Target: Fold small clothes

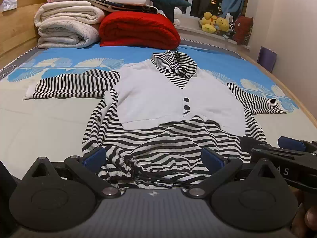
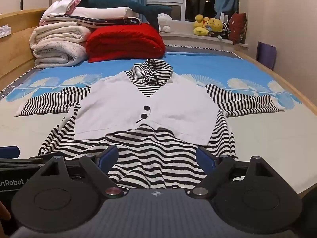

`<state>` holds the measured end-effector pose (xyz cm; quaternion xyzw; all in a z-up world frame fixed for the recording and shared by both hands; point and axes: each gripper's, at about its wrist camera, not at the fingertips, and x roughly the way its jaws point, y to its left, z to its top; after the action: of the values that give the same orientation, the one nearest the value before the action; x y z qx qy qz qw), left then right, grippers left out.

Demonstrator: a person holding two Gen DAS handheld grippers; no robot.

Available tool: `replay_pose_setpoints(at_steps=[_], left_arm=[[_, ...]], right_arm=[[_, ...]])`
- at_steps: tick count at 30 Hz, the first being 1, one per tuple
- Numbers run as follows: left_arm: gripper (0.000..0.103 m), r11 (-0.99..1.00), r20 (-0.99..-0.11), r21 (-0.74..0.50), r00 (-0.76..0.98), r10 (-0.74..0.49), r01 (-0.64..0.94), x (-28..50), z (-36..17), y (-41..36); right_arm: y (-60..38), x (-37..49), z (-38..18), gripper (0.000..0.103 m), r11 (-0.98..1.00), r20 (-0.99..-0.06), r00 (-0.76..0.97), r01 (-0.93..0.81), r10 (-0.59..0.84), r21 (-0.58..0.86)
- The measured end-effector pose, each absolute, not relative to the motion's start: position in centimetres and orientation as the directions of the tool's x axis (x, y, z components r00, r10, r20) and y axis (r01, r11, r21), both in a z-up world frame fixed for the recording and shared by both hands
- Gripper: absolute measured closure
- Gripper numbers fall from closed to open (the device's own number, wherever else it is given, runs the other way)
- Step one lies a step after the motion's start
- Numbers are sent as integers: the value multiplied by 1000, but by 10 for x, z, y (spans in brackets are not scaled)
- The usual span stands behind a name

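One small garment (image 1: 178, 103), a black-and-white striped hooded top with a white vest front and two dark buttons (image 1: 186, 104), lies spread flat on the bed (image 1: 49, 119), both sleeves stretched out sideways. The left gripper (image 1: 153, 156) and the right gripper (image 2: 156, 156) hang side by side over its rumpled striped hem, each with jaws spread wide and clamping nothing. At the headboard sit three rolled or folded cream blankets (image 2: 57, 45) and one red quilt (image 2: 124, 43).

The bed (image 1: 39, 123) carries a striped garment (image 1: 170, 138) (spread flat) and folded blankets (image 1: 67, 25).
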<state>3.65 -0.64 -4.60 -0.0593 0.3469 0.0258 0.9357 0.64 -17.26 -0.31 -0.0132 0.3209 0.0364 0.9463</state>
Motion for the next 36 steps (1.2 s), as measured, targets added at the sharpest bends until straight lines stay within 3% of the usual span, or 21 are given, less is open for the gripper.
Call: replay_pose_setpoints(at_steps=[36], left_arm=[[1,992,-650,-87,760,9,-86,37,-48,-9]], right_arm=[[-179,7,-4,17,997,-605,794,-76,67,11]])
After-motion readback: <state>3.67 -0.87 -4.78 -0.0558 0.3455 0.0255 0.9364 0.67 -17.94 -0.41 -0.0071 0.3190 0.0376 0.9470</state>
